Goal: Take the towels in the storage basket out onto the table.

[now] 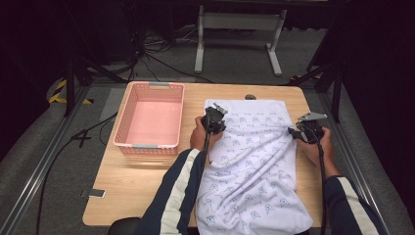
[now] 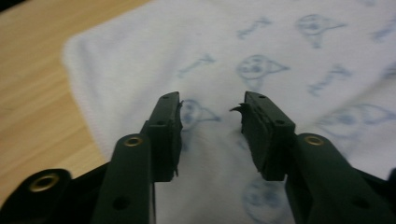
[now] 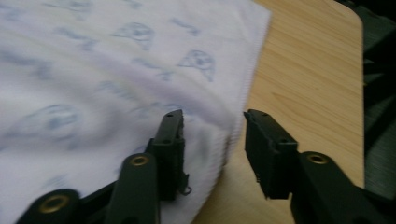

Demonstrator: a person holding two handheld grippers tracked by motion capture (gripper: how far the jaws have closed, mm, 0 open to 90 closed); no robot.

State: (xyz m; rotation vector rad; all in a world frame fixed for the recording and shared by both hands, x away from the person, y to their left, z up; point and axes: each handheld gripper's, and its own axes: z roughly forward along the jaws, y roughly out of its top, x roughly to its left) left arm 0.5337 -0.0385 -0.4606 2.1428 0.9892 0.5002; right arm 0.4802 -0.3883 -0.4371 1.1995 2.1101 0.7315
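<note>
Two grippers, left [image 1: 214,120] and right [image 1: 307,131], hover with jaws apart, gripping nothing, over a printed towel [image 1: 254,161] lying rumpled and unfolded on the worktop [image 1: 142,186] right of the pink basket [image 1: 149,147], so folding seems barely begun.

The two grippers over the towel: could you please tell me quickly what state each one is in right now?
Left gripper: open, fingers apart above the towel, holding nothing.
Right gripper: open, fingers astride the towel's edge, not pressing on it.
</note>
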